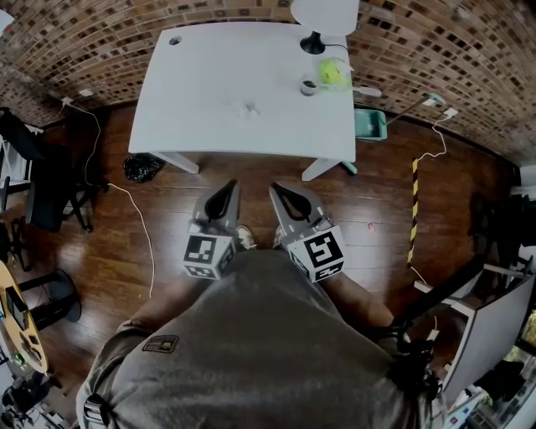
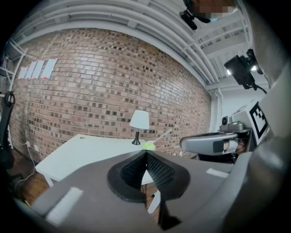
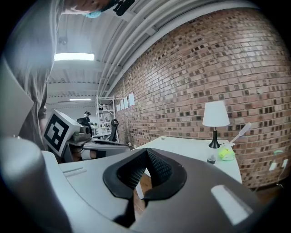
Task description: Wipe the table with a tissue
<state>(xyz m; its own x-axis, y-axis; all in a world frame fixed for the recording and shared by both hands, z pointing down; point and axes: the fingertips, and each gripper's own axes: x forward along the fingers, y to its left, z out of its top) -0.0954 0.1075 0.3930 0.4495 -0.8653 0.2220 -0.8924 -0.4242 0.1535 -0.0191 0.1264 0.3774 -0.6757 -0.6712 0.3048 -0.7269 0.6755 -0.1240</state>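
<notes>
You stand short of the table (image 1: 193, 126), left gripper (image 1: 226, 191) and right gripper (image 1: 279, 193) both closed and empty; the tissue (image 1: 248, 108) lies mid-table, wiping apparently not begun.

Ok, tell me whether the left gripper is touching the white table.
Apart. The head view shows wooden floor between the left gripper and the white table.

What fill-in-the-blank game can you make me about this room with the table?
1. The tissue lies on a table whose colour is ____.
2. The wall behind the lamp is made of ____.
3. The left gripper and the right gripper both have their jaws ____.
Missing words: white; brick; shut.
</notes>
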